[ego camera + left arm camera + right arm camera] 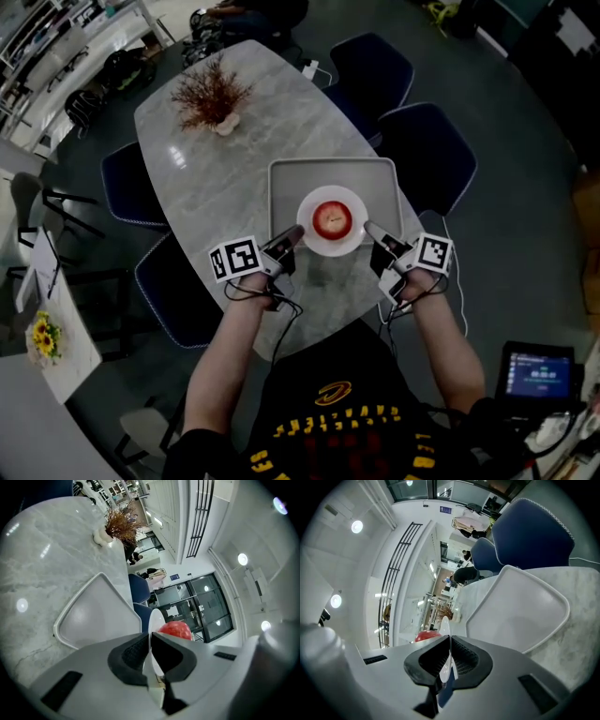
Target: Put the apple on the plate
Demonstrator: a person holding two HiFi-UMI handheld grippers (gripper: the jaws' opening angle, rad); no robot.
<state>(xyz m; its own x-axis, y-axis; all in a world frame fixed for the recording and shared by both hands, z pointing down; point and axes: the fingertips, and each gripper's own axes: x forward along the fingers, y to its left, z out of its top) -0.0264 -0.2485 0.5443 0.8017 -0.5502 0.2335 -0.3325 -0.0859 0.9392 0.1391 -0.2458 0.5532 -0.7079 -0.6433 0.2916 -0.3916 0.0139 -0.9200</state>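
Marble table (206, 178), oval, with 4 blue chairs (431, 155) around it: 2 on the far right side, 2 on the left. A dried-branch arrangement (211, 94) stands at the far end.

Grey tray (289, 187) sits on the near half of the table, bare where visible. It also shows in the left gripper view (93, 616) and the right gripper view (520, 611).

White plate (305, 225) is over the tray's near edge. Can't tell if it's resting there or lifted off.

Apple (331, 219), red, sits in the centre of the plate. It peeks over the jaws in both gripper views (176, 629) (425, 635).

Left gripper (292, 236) is at the plate's left rim. Its own view (150, 637) shows the jaws clamped on the plate edge (154, 620), thin white rim pinched between the black pads.

Right gripper (373, 231) mirrors it on the right rim. Its jaws (450, 641) are closed on the plate edge (445, 625) the same way.

So the plate is held from 2 opposite sides, and neither gripper touches the apple.
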